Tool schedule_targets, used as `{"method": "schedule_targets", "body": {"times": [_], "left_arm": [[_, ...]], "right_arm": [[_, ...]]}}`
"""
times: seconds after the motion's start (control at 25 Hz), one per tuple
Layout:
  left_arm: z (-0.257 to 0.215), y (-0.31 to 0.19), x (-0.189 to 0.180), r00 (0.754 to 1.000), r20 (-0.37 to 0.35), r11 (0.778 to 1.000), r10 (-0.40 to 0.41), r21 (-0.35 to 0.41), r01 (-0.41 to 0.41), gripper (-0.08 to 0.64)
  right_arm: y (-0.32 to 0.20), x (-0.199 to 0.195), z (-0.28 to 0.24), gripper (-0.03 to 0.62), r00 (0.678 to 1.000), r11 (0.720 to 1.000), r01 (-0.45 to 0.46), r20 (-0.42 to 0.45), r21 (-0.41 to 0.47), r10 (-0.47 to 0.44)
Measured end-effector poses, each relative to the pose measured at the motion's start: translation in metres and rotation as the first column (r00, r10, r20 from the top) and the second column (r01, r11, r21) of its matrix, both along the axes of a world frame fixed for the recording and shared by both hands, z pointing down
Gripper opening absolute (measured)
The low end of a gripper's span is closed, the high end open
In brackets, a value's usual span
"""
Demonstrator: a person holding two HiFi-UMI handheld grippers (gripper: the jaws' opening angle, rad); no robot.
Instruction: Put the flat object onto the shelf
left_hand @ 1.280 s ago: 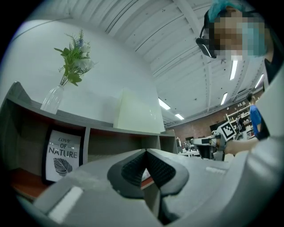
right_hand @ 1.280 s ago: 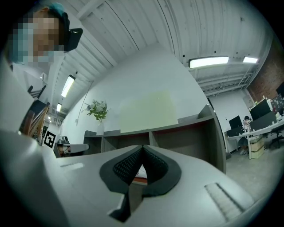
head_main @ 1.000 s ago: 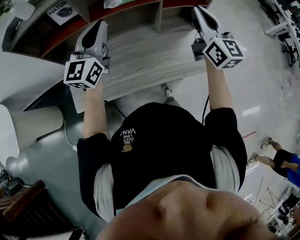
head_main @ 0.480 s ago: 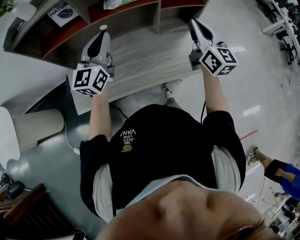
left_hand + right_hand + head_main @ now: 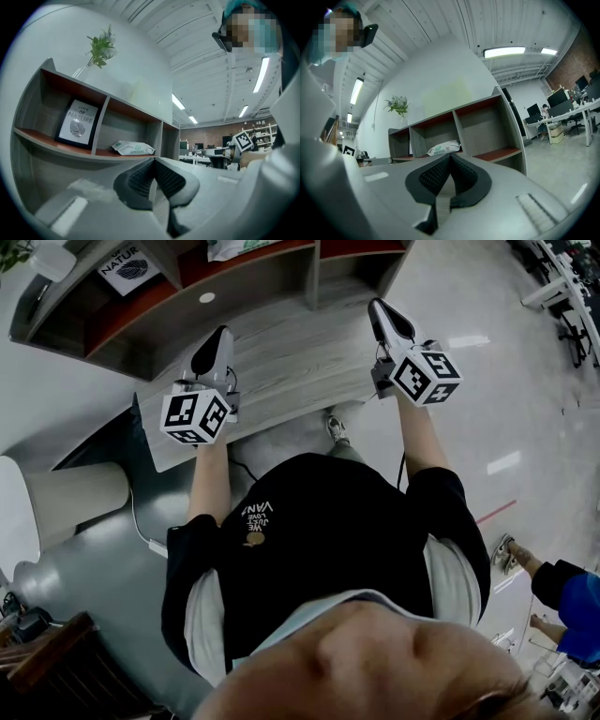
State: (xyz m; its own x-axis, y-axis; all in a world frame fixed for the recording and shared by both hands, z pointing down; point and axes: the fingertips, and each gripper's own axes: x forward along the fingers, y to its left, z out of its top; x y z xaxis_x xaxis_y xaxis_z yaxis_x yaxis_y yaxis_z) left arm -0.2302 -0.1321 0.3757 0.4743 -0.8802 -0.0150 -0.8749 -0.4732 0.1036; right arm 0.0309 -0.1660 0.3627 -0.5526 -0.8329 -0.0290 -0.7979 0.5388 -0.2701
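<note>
The left tongs (image 5: 153, 163) are clenched tight, pad against pad, with nothing caught between them. The right tongs (image 5: 450, 158) are the same, squeezed together and empty. The person holds both out level over the grey wood-grain worktop (image 5: 291, 357), one to each side. They point towards the shelf (image 5: 100, 126) that runs along the worktop's far edge. The flat thing, a white packet (image 5: 132, 148) with green print, lies on the red board of the shelf's middle compartment, well apart from both tongs. In the compartment to its left stands a framed picture (image 5: 77, 123). A leafy sprig (image 5: 100, 47) in a clear vase stands on top of the shelf, above the picture.
</note>
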Motion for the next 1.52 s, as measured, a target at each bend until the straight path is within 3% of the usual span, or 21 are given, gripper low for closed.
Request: {"method": "schedule_targets", "body": {"times": [0.6,0.88,1.52], "left_arm": [[0.043,0.024,0.007,0.999,-0.036,0.995,0.01,-0.099,-0.014,0.002],[0.057,0.033,0.012,1.0,-0.02,0.991,0.013,-0.133,-0.016,0.002],[0.07,0.045,0.031,0.999,-0.012,0.985,0.05,-0.163,-0.051,0.002]], "right_arm": [[0.033,-0.019,0.059,0.0,1.0,0.992,0.02,0.008,-0.127,-0.019],[0.046,-0.02,0.081,0.0,1.0,0.985,0.015,-0.003,-0.172,-0.016],[0.056,-0.013,0.091,0.0,1.0,0.981,-0.002,-0.015,-0.193,-0.001]]}}
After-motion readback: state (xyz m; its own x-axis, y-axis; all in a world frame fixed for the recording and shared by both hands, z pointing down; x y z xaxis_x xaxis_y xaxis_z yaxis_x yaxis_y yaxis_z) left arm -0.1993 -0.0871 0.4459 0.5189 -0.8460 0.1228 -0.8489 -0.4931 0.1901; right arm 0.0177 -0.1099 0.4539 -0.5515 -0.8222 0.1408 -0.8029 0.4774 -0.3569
